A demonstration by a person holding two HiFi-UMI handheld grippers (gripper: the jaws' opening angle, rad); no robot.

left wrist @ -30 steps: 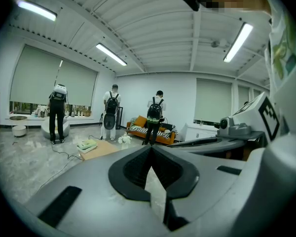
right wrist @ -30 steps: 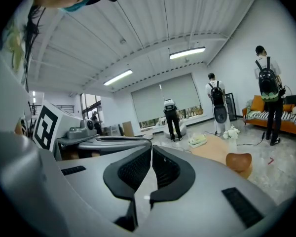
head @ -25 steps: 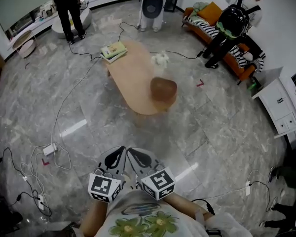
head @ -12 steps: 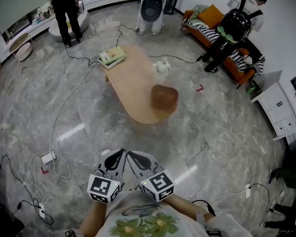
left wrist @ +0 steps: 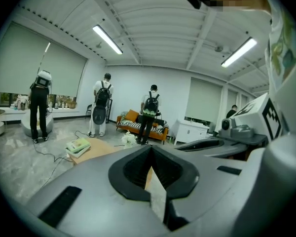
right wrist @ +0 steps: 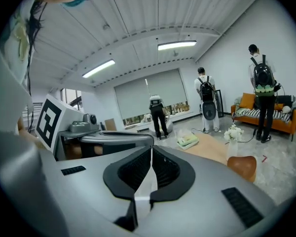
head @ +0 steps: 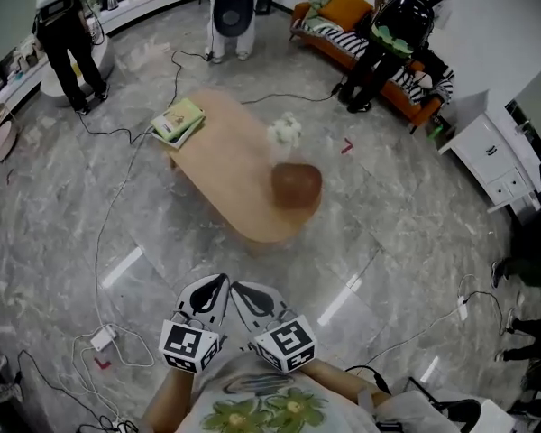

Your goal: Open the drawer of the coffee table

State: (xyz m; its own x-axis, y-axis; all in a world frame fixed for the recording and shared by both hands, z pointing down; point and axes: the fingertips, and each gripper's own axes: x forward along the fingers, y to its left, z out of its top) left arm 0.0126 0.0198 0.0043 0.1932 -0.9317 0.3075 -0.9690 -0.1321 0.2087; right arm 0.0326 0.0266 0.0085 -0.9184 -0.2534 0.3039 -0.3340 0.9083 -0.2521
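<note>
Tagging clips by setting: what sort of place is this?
Likely a staged living room in a studio: wooden coffee table, orange sofa, but a power strip on the marble floor and backpacked people standing around.

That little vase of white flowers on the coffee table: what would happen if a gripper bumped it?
It would probably tip easily: the vase looks tall and narrow, with the flowers bunched on top. It looks pale, perhaps glass or ceramic, so it may be fragile and slippery. It stands near the coffee table edge, so a push might send it off.
</note>
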